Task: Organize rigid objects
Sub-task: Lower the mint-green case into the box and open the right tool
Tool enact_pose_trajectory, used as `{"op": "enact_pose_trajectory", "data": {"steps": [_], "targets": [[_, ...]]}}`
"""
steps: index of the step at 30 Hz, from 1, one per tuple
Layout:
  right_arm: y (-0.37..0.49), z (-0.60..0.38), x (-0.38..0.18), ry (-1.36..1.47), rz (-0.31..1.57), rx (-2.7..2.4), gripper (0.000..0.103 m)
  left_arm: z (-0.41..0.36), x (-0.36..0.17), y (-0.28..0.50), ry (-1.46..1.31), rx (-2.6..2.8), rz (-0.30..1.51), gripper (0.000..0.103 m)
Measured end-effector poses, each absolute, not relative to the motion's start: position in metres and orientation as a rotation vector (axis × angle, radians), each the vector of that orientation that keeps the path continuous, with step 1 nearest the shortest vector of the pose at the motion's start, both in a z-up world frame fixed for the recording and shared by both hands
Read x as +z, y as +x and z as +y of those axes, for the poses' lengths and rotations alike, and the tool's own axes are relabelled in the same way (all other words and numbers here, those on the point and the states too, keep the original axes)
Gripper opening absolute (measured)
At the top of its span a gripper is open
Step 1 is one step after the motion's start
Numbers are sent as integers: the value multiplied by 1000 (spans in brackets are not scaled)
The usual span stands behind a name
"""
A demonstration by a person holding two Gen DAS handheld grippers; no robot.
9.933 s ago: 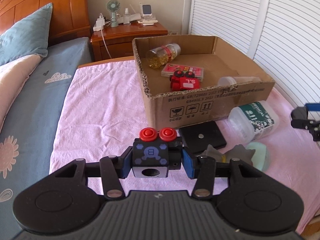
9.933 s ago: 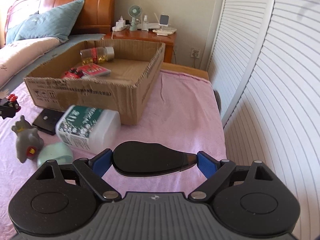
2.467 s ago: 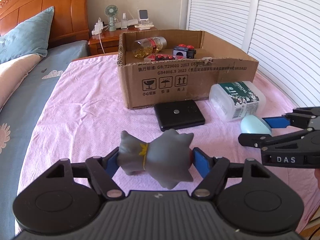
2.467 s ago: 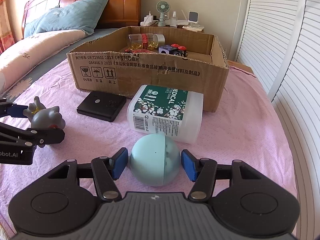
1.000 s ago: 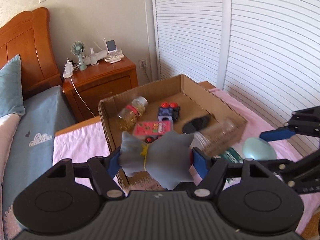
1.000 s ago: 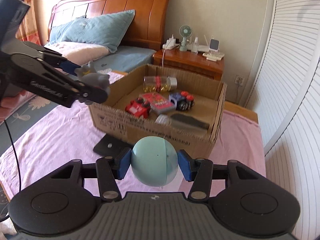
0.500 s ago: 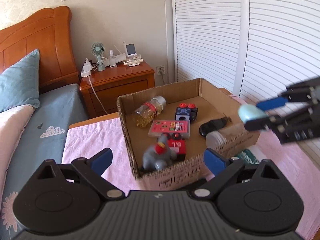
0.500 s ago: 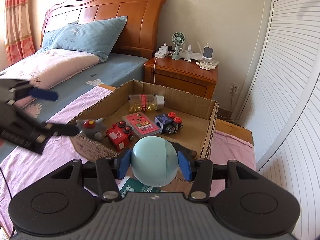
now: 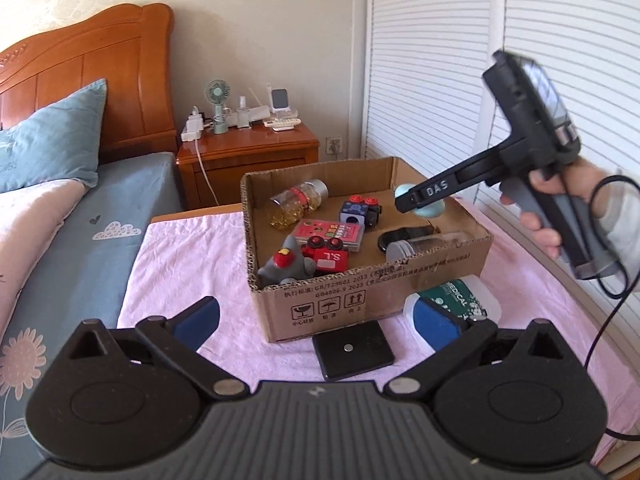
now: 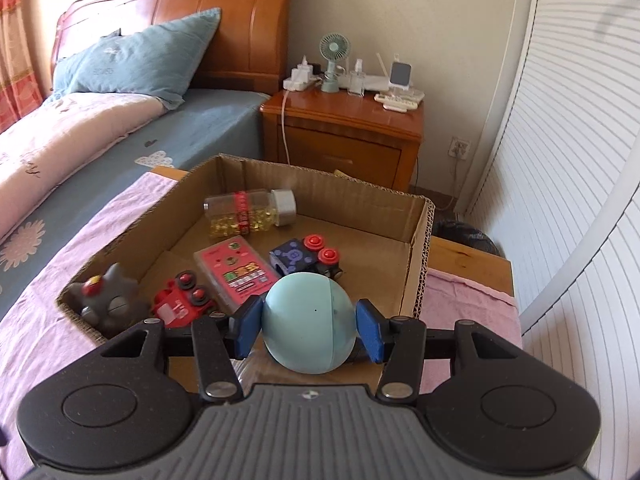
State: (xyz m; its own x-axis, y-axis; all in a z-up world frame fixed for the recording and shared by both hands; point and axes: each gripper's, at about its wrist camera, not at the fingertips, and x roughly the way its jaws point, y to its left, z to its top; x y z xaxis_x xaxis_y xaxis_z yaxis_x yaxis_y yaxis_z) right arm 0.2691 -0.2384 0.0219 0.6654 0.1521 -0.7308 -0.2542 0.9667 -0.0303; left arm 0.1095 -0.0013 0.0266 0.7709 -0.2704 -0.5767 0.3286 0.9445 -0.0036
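Left wrist view: the left gripper had just opened wide and empty, the grey spiky rubber toy now lying in the brown cardboard box. The right gripper held the pale blue plastic ball above the box, next to go in.

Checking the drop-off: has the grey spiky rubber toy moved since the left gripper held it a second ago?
Yes. The grey spiky rubber toy now lies inside the cardboard box, in its near-left corner; the left gripper has just been opening, empty.

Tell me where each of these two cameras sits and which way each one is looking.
Left wrist: behind the open, empty left gripper, looking down at the cardboard box; the right gripper and a hand show.
Right wrist: behind the right gripper, shut on the blue ball, over the box.
Shared: box, ball, grey toy, nightstand.
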Motion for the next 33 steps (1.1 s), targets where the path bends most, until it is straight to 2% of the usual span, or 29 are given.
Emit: {"op": "enact_pose_trajectory", "data": {"steps": [8,9,11,17,24,33], "targets": [[313,-241,-5,-100,897,159,58,5,29,110,99,-296,609,102],[314,-242,-5,-91,885,147,61,5,29,110,99,-296,609,102],[312,-244,-2,-78,870,147,84,5,28,109,106,-291,612,102],[283,-247,21,-62,810,135,103,5,28,105,97,-279,632,102],[226,-244,42,-84,789,148,103,4,37,89,99,-250,638,102],[162,-240,39,-68,792,146,103,5,37,61,106,-215,659,102]]}}
